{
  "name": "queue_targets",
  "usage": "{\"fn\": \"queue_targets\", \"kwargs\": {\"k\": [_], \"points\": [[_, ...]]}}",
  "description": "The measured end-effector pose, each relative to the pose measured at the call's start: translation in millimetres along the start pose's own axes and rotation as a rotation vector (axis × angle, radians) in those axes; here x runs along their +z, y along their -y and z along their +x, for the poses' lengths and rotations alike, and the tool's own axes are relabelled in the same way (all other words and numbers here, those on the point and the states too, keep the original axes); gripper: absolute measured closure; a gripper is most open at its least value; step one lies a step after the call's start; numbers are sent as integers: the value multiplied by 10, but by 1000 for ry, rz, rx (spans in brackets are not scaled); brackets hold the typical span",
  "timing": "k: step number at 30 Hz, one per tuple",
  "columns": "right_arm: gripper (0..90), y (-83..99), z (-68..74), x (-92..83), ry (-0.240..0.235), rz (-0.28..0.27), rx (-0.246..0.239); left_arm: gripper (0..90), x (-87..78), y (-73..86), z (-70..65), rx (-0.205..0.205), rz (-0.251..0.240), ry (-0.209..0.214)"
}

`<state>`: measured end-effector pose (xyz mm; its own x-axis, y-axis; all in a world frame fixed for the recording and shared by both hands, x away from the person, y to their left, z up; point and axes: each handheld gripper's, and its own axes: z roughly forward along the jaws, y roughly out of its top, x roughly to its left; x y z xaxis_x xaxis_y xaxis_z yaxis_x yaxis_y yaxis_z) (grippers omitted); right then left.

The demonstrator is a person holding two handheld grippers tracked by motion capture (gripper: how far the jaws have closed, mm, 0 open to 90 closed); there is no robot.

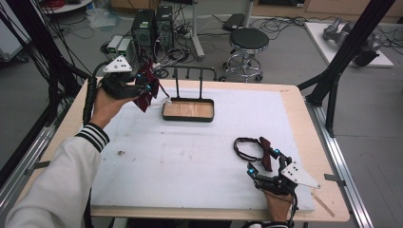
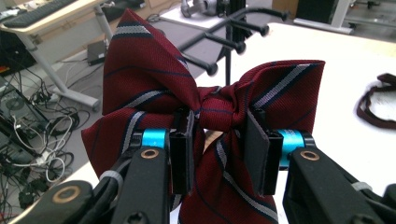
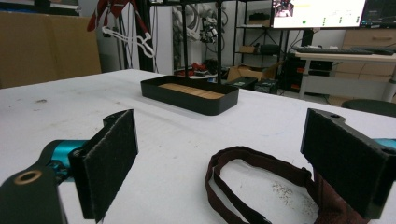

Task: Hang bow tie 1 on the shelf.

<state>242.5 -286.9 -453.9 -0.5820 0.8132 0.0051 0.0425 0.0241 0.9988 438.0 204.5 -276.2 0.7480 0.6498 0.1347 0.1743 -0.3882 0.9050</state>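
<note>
Bow tie (image 2: 205, 107) in striped maroon sits clenched at its knot between the jaws of your left gripper (image 1: 145, 85), lifted off the table (image 1: 190, 156) just left of the black tray with the wooden floor (image 1: 188, 110), whose rack of black pegs (image 2: 233, 32) shows right behind the tie in the left gripper view. Your right gripper (image 1: 266, 164) rests on the table well to the right of that tray and nearer to you, its jaws spread wide and gripping nothing, with a second dark bow tie (image 1: 266, 153) and its looped strap (image 3: 252, 172) lying between and just beyond them.
</note>
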Motion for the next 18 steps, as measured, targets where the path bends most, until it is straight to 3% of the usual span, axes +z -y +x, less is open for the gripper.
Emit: {"fn": "queue_targets", "kwargs": {"k": [18], "points": [[102,0,1,0,0,3,2,657,185,-226,152,-5,-26,-57]]}}
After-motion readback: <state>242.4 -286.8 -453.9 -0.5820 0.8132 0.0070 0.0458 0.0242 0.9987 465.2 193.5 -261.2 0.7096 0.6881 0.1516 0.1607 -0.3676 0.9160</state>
